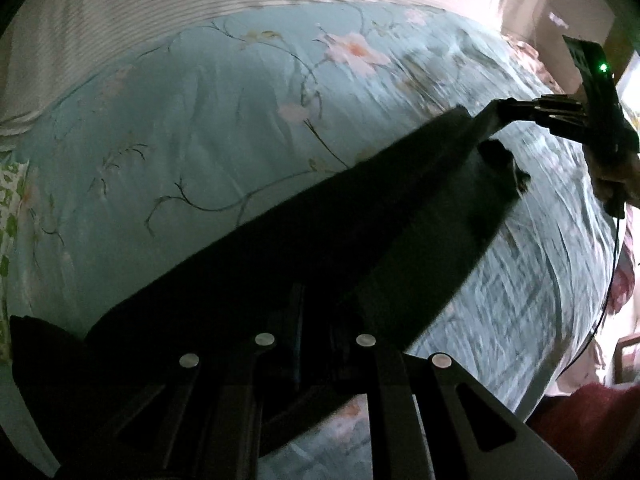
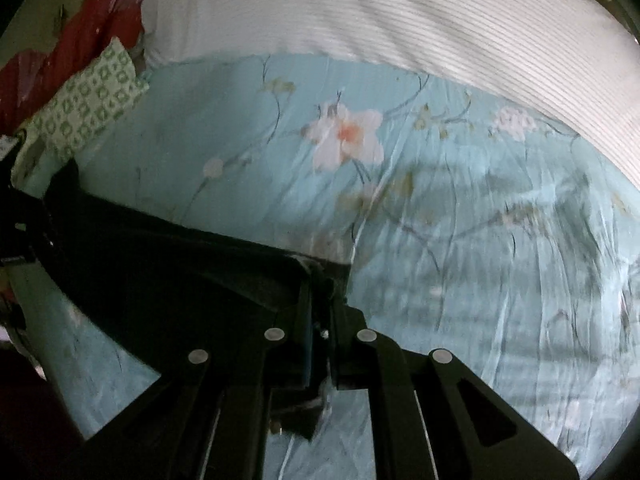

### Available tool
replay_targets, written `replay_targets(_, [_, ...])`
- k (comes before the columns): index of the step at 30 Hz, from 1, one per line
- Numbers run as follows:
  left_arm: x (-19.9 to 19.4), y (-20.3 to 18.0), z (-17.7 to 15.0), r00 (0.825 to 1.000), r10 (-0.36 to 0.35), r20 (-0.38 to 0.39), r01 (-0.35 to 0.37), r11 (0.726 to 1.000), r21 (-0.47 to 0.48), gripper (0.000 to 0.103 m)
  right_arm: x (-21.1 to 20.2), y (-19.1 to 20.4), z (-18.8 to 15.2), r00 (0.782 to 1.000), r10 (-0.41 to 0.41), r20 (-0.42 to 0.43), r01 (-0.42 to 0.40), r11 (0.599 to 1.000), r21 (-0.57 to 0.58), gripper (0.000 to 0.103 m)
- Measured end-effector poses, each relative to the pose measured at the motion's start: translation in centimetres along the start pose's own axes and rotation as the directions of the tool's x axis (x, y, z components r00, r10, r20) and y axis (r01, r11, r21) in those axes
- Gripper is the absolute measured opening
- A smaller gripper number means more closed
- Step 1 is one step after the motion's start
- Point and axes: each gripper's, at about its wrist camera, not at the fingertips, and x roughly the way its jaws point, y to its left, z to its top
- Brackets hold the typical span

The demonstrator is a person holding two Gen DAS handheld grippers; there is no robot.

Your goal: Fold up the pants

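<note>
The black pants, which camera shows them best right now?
The left wrist view. There the black pants stretch as one long band above the floral bedsheet, from the left gripper to the right gripper, both shut on the cloth. The right wrist view shows only a dark stretch running off to the left.

— Any writing, labels or numbers to read in either view?
— None. The floral bedsheet (image 2: 460,240) carries only flowers and twigs, and the striped white cover (image 2: 400,20) bears stripes, no lettering.
</note>
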Motion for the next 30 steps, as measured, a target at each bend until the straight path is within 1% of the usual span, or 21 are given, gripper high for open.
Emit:
replay_targets(8, [0.4,-1.3,-2.0,1.0,0.013,-0.013,-0.012,0.998,0.067,0.008,-1.1,1.2,-2.8,1.0,-0.027,-0.012,0.027,1.0,0.001,0.007])
replay_targets(14, [2.4,-2.2,-3.2,0.998,0.043,-0.047,-0.039,0.995,0.091,0.009,0.9,2.0,-5.0,0.994,-0.074,-0.086,0.073,0.997,-0.012,0.007])
replay_targets(15, [2.8,-2.3,-3.3,0.997,0.049,-0.05,-0.045,0.995,0.088,0.009,1.4,1.8,-5.3,0.991,-0.087,-0.098,0.087,0.996,0.0,0.007])
replay_targets(16, [3.3,-2.3,-3.4,0.997,0.057,-0.059,-0.052,0.995,0.083,0.01,1.9,1.6,-5.6,0.99,-0.084,-0.112,0.087,0.996,0.023,0.007])
replay_targets(17, [3.6,-2.4,-3.5,0.996,0.061,-0.067,-0.056,0.995,0.079,0.012,2.0,1.5,-5.8,0.99,-0.083,-0.116,0.088,0.995,0.037,0.008])
replay_targets(19, [4.0,-2.6,-3.7,0.994,0.074,-0.077,-0.068,0.995,0.078,0.017,2.2,1.1,-6.0,0.988,-0.088,-0.123,0.098,0.992,0.075,0.016])
replay_targets(20, [3.9,-2.7,-3.9,0.994,0.075,-0.077,-0.07,0.995,0.077,0.018,2.2,1.1,-6.2,0.987,-0.089,-0.134,0.101,0.991,0.089,0.024])
replay_targets(21, [3.8,-2.8,-4.0,0.995,0.073,-0.075,-0.068,0.995,0.076,0.02,2.0,1.0,-6.4,0.986,-0.088,-0.139,0.102,0.99,0.1,0.026])
replay_targets(23, [3.4,-2.9,-4.3,0.995,0.065,-0.074,-0.059,0.996,0.07,0.032,1.3,1.0,-6.7,0.987,-0.095,-0.133,0.11,0.988,0.108,0.026])
replay_targets(24, [3.2,-2.9,-4.5,0.995,0.063,-0.077,-0.058,0.996,0.064,0.035,0.9,1.0,-6.9,0.987,-0.097,-0.13,0.112,0.986,0.12,0.026])
replay_targets(26, [2.7,-2.8,-5.1,0.995,0.059,-0.081,-0.055,0.997,0.049,0.045,-0.1,1.0,-7.3,0.988,-0.098,-0.119,0.115,0.982,0.148,0.027])
replay_targets(27, [2.3,-2.7,-5.4,0.995,0.056,-0.082,-0.053,0.998,0.043,0.047,-0.7,1.1,-7.4,0.989,-0.098,-0.108,0.115,0.98,0.165,0.03])
replay_targets(28, [1.9,-2.5,-5.7,0.995,0.054,-0.085,-0.052,0.998,0.033,0.053,-1.5,1.2,-7.5,0.991,-0.096,-0.09,0.112,0.976,0.187,0.032])
replay_targets(29, [1.4,-2.3,-5.8,0.995,0.055,-0.088,-0.054,0.998,0.021,0.056,-1.8,1.4,-7.4,0.992,-0.094,-0.081,0.108,0.975,0.196,0.037])
replay_targets(30, [0.9,-2.1,-6.0,0.995,0.055,-0.085,-0.055,0.998,0.003,0.057,-2.3,1.8,-7.3,0.994,-0.089,-0.065,0.101,0.974,0.204,0.041])
